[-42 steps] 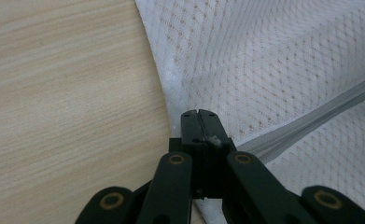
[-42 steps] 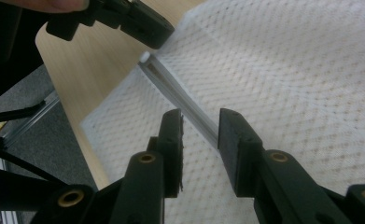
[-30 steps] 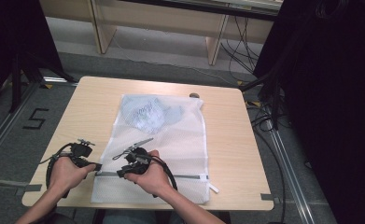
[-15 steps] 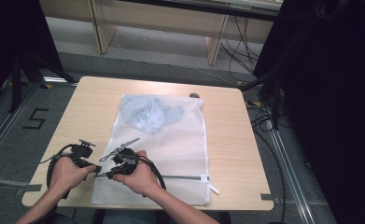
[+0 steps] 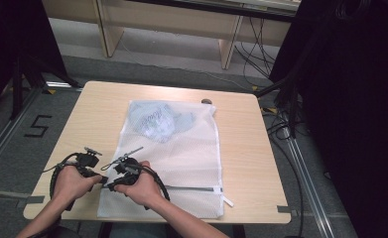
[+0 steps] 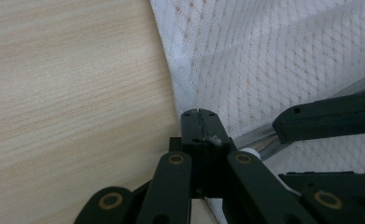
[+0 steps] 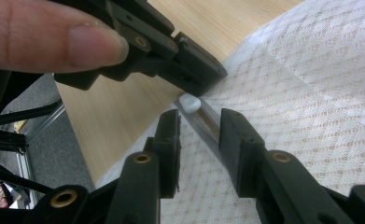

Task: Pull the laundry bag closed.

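A white mesh bag (image 5: 186,153) lies flat on the wooden table (image 5: 90,116), with pale blue clothing (image 5: 157,119) inside its far end. A grey zipper (image 5: 191,188) runs along its near end. My left gripper (image 6: 199,114) is shut on the bag's left edge, right at the zipper's end. My right gripper (image 7: 199,135) is open and its jaws have just been opening. The zipper strip (image 7: 203,123) runs between them, untouched by the pads. A small white plastic piece (image 7: 189,103) sits just ahead, against the left gripper (image 7: 203,74). In the high view both grippers meet at the near left corner (image 5: 106,182).
A white pull tab (image 5: 227,201) hangs off the zipper's right end. A small dark disc (image 5: 206,101) lies at the table's far edge. Cables and dark equipment stand to the right of the table, and the table's near edge is just below my hands.
My right hand has slid left along the bag's near end until its gripper sits beside the left one. The left hand has stayed put.
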The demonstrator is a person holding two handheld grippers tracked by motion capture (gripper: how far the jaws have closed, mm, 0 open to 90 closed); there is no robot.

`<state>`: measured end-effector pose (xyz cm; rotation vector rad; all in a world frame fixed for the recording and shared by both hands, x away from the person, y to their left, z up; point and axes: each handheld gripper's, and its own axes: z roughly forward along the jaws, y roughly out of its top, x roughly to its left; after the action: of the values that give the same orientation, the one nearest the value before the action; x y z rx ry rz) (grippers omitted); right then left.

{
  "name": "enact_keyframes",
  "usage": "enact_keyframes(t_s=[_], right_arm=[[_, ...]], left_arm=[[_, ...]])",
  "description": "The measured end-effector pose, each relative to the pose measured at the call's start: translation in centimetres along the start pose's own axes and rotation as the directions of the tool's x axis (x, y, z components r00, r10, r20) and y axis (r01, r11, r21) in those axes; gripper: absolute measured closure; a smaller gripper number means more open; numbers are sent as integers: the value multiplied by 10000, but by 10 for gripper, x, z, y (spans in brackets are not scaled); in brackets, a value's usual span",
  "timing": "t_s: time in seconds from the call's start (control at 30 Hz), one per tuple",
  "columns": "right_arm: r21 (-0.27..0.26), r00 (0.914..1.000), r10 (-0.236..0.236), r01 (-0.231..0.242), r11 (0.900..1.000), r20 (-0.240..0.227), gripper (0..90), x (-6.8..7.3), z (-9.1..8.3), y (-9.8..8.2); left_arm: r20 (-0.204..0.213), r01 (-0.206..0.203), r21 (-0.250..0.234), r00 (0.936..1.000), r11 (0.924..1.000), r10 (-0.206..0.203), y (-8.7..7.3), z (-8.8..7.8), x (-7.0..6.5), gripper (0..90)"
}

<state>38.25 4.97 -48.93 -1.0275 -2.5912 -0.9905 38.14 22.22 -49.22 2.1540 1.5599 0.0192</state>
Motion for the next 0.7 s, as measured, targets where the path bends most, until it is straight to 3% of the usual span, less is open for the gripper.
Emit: enact_keyframes(t_s=[0.07, 0.2, 0.47, 0.5, 0.57, 0.63, 0.7], right_arm=[[-85, 10000, -40, 41, 10000, 67, 688, -1, 0, 2], [-228, 9995, 323, -322, 9992, 34, 683, -4, -1, 6], [-28, 9992, 391, -391, 9992, 57, 680, 0, 4, 9], [-6, 9994, 313, -313, 9995, -174, 681, -1, 5, 10], [-40, 9991, 432, -432, 9991, -57, 687, -2, 6, 10], [-23, 9983, 488, -489, 9988, -308, 694, -3, 7, 11], [13, 9988, 457, -457, 9990, -200, 700, -3, 7, 11]], left_arm=[[1, -17, 36, 10000, 10000, 17, 0, 0, 1, 895], [-20, 8, 7, 10000, 10000, -8, 0, 0, 0, 896], [-35, 12, 24, 10000, 10000, -12, 0, 0, 0, 896], [-36, 7, 33, 10000, 10000, -6, 0, 0, 0, 896], [-51, -148, 145, 9999, 9998, 149, 0, -1, 0, 896], [-36, -114, 120, 9999, 9999, 115, 0, -1, 0, 896], [-13, -48, 43, 10000, 10000, 48, 0, 0, 0, 896]])
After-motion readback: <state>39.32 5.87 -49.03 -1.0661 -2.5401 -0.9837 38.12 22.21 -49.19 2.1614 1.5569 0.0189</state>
